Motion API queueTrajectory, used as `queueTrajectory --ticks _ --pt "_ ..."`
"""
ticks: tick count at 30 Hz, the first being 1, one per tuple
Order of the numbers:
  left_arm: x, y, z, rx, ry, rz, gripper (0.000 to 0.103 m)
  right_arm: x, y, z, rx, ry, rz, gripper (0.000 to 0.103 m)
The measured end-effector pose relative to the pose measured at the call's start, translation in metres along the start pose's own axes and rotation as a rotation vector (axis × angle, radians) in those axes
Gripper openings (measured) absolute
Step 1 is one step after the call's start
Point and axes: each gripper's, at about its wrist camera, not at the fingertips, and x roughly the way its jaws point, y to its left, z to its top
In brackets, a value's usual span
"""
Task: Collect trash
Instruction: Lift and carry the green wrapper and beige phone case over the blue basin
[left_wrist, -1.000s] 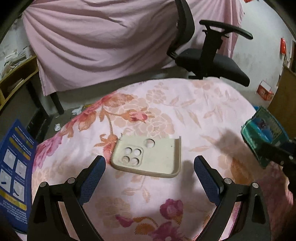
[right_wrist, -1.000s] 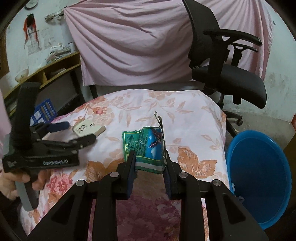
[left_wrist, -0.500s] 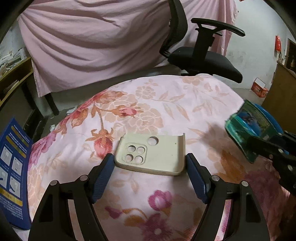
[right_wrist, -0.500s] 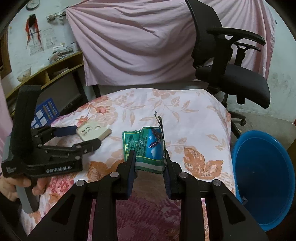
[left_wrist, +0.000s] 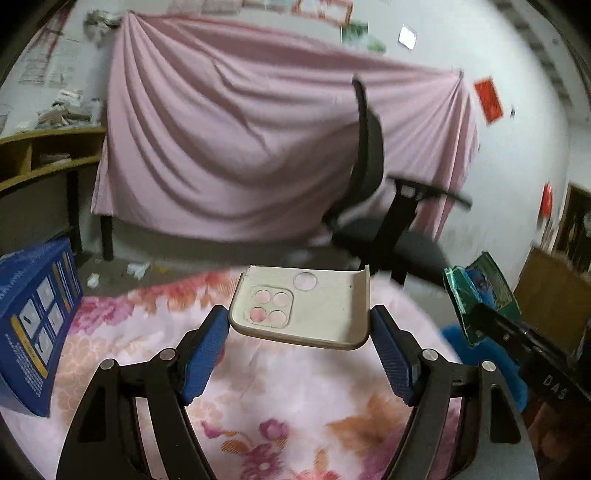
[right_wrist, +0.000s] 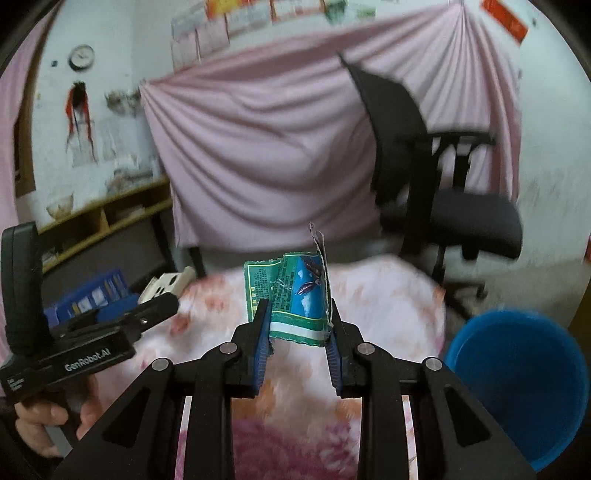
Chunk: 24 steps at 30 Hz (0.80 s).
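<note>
While the left gripper (left_wrist: 299, 328) pinches the phone case (left_wrist: 306, 306) across its width above the counter (left_wrist: 295, 406), the right gripper (right_wrist: 297, 332), clamping the green wrapper (right_wrist: 291, 295), sits nearer the blue bin (right_wrist: 517, 387).

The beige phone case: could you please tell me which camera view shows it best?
The left wrist view: the phone case fills the centre, lifted off the floral cloth, camera cutouts visible, clamped between the left hand-held gripper pads. The right wrist view shows only a small, blurred end sticking out beyond that gripper.
</note>
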Motion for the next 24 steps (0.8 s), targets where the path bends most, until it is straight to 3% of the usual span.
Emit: queueTrajectory --ticks 5,12,18,24 --pt "-0.029 -0.017 0.014 0.030 -0.150 -0.031 0.072 -0.024 -0.007 0.012 0.026 -0.153 -0.019 0.025" --pt "-0.058 -0.051 0.036 0.076 -0.275 -0.085 0.073 -0.056 -0.014 0.023 0.030 -0.313 -0.061 0.025" --pt "-0.066 -0.089 0.041 0.111 -0.319 -0.145 0.073 -0.088 -0.026 0.033 0.014 -0.428 -0.140 0.025" --pt "-0.059 -0.123 0.039 0.139 -0.301 -0.194 0.073 -0.108 -0.048 0.037 0.008 -0.459 -0.241 0.025"
